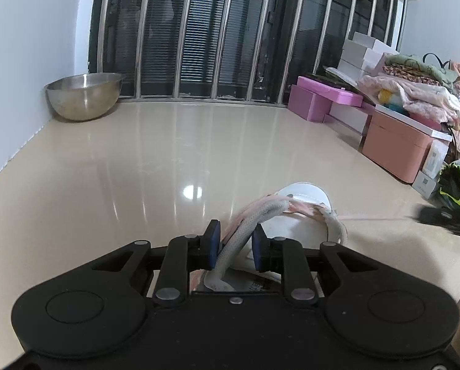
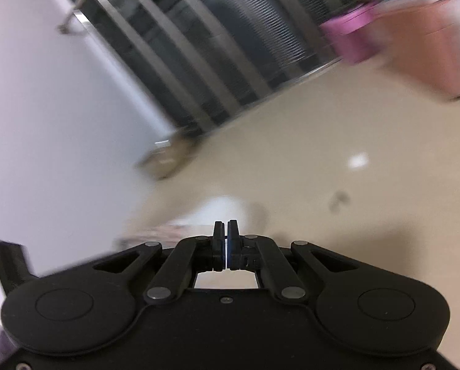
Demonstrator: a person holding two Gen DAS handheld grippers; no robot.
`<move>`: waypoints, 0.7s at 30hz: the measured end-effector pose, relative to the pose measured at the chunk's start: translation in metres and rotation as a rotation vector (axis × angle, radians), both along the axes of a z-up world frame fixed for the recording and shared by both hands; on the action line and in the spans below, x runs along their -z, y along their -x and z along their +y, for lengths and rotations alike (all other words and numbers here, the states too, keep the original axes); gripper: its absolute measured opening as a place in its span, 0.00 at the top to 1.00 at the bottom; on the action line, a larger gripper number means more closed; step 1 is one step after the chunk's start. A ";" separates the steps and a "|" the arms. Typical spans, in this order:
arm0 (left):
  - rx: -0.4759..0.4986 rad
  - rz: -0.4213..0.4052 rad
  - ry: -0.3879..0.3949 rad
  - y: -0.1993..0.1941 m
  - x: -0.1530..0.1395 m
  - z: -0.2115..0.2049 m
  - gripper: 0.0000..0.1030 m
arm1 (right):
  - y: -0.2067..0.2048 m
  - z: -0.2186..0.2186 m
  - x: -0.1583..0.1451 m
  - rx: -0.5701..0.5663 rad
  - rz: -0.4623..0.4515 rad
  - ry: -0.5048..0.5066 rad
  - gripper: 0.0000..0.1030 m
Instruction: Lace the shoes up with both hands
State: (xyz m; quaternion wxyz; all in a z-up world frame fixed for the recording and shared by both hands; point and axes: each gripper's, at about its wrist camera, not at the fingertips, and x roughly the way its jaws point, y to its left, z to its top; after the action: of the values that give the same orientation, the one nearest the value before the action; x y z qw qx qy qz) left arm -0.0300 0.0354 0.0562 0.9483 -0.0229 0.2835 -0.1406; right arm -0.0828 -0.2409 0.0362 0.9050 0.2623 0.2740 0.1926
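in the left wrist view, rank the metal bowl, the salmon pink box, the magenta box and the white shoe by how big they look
1. salmon pink box
2. metal bowl
3. white shoe, though it lies nearest the camera and the left hand-held gripper hides part of it, so its rank against the bowl is unsure
4. magenta box

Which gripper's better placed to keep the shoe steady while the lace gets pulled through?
Left, probably. The left gripper already has the shoe's white padded collar between its pads, with the white shoe right ahead. The right gripper is shut with nothing visible between its pads; its view is motion-blurred.
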 end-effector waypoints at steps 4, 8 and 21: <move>0.019 0.002 -0.006 -0.001 0.000 0.002 0.78 | 0.026 -0.026 -0.006 -0.025 0.034 0.227 0.96; 0.012 0.011 0.021 -0.003 0.001 0.007 0.76 | 0.025 0.022 -0.032 -0.231 -0.149 0.437 0.54; -0.016 0.011 0.030 -0.002 0.003 0.005 0.76 | -0.070 0.079 0.002 -0.454 -0.133 0.181 1.00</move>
State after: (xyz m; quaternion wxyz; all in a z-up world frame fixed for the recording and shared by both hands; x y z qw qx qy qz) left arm -0.0278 0.0403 0.0530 0.9473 -0.0403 0.2865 -0.1373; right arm -0.0126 -0.1623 0.0346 0.8743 0.0988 0.2819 0.3826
